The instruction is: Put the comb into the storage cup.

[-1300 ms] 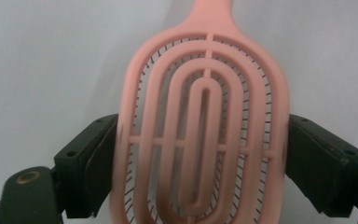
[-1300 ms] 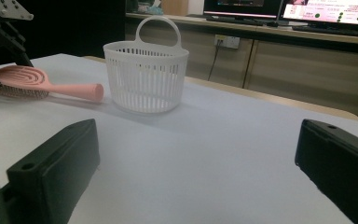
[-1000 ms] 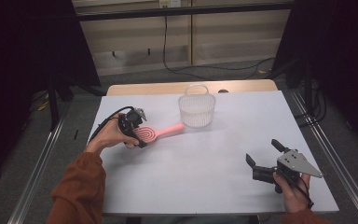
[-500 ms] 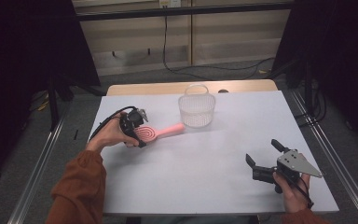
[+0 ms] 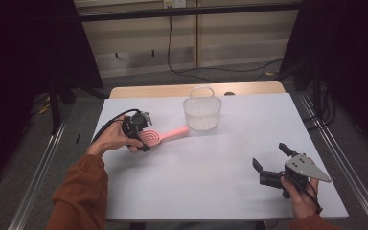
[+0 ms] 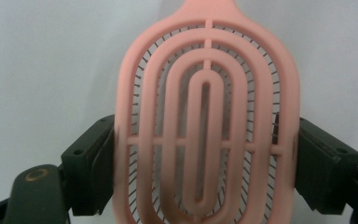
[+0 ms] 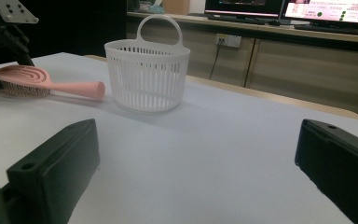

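Note:
A pink hairbrush [image 5: 165, 134] lies on the white table [image 5: 211, 167] at the left, bristles down, with its handle pointing at a white slotted basket [image 5: 201, 113]. My left gripper [image 5: 147, 139] is shut on the brush's oval head. In the left gripper view its black jaws press both sides of the hairbrush head [image 6: 207, 116]. My right gripper [image 5: 270, 155] is held at the table's near right corner, open, with nothing between its jaws. The right gripper view looks across the table at the basket [image 7: 147, 74] and the hairbrush [image 7: 51, 84].
The basket stands upright at the back middle of the table, its handle loop up. A wooden strip [image 5: 172, 91] runs along the table's far edge. Cables lie on the floor beyond, and metal rails [image 5: 43, 163] flank the table.

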A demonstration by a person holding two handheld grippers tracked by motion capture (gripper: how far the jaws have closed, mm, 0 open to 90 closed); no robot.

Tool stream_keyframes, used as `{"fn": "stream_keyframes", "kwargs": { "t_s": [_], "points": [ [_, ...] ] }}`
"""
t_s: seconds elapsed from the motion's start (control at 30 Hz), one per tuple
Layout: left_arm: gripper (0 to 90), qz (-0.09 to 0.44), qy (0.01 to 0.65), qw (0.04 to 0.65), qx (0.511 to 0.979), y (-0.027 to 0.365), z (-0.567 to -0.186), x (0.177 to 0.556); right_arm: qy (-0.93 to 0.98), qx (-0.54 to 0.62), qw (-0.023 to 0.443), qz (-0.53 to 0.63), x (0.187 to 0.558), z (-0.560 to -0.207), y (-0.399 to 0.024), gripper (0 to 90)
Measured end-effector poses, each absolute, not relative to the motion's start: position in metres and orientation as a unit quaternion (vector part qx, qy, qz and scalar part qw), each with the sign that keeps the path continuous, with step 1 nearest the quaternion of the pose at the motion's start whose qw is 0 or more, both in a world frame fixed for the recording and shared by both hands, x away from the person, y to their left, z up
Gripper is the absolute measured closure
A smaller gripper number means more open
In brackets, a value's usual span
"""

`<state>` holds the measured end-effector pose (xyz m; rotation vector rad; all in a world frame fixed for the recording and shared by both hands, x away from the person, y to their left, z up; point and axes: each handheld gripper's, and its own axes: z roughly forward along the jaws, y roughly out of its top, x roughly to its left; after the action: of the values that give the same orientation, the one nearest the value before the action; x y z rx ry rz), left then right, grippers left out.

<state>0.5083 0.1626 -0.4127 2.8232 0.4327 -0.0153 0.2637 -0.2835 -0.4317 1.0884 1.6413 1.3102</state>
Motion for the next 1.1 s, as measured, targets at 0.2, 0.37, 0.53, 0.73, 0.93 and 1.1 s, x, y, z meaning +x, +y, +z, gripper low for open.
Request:
{"fn": "stream_keyframes", "kwargs": {
  "t_s": [0.2, 0.37, 0.53, 0.73, 0.93, 1.1],
  "points": [
    [18.9, -0.005, 0.160, 0.149, 0.976, 0.162, -0.410, 0.507, 0.641, 0.426, 0.379, 0.513, 0.264, -0.432, -0.283, 0.0],
    [19.0, -0.010, 0.168, 0.154, 0.973, 0.164, -0.409, 0.506, 0.642, 0.426, 0.379, 0.513, 0.264, -0.432, -0.284, 0.0],
    [19.1, -0.014, 0.168, 0.155, 0.974, 0.164, -0.408, 0.505, 0.642, 0.425, 0.379, 0.513, 0.264, -0.432, -0.283, 0.0],
    [19.2, -0.013, 0.174, 0.170, 0.970, 0.166, -0.404, 0.504, 0.642, 0.426, 0.379, 0.513, 0.264, -0.432, -0.284, 0.0],
    [19.2, -0.020, 0.181, 0.170, 0.968, 0.167, -0.403, 0.504, 0.641, 0.425, 0.380, 0.514, 0.264, -0.432, -0.284, 0.0],
    [18.9, -0.019, 0.181, 0.136, 0.974, 0.163, -0.411, 0.504, 0.642, 0.426, 0.379, 0.513, 0.264, -0.432, -0.283, 0.0]
  ]
}}
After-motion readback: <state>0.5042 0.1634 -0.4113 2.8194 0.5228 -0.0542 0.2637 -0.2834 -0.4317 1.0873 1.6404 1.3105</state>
